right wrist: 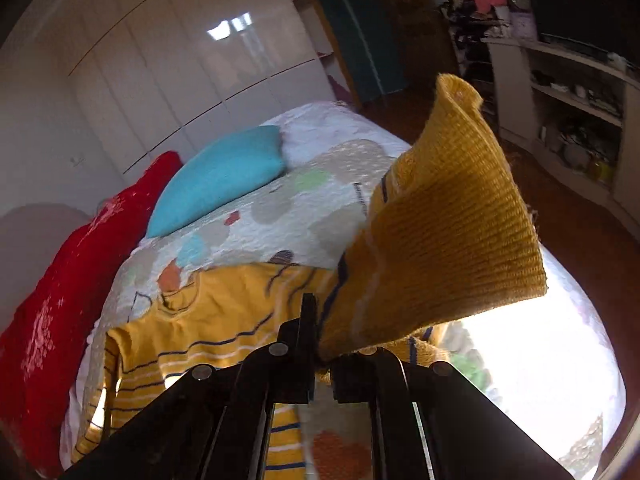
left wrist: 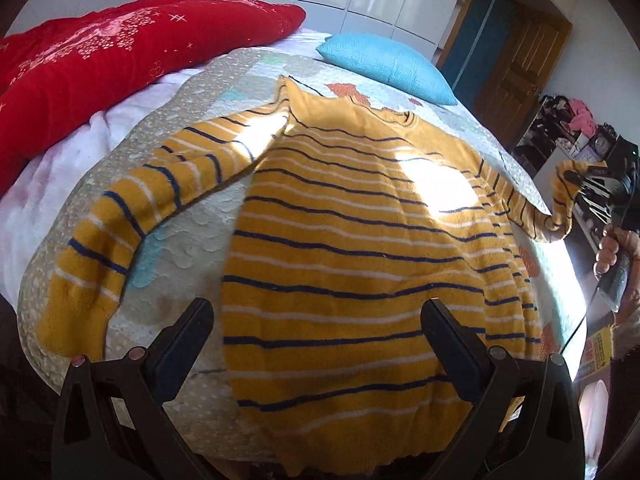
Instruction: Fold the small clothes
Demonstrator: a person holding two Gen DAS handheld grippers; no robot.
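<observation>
A small mustard-yellow knitted sweater with navy and white stripes point(left wrist: 352, 240) lies front-down or front-up (I cannot tell which) spread flat across a bed covered by a pale quilted bedspread with coloured patches point(left wrist: 200, 240). One sleeve stretches out flat toward the side of the bed where a red blanket with white snowflake print point(left wrist: 120, 60) is heaped, and the sweater's hem hangs over the near edge of the mattress. The left tongs point(left wrist: 320, 344) hover just above the hem with the two black fingers spread wide apart, holding nothing. The right tongs point(right wrist: 320, 344) are pinched closed on the plain yellow ribbed cuff of the other sleeve point(right wrist: 440, 232), which is lifted off the bedspread and stands up in the air beyond the fingertips. From the left wrist view, that raised sleeve shows at the far side of the sweater, gripped by the right tongs in the person's hand point(left wrist: 610, 252). A turquoise textured pillow point(left wrist: 388, 66) rests near the head of the bed, beyond the sweater's collar. Bright sunlight falls in patches across the sweater's chest and the bedspread.
</observation>
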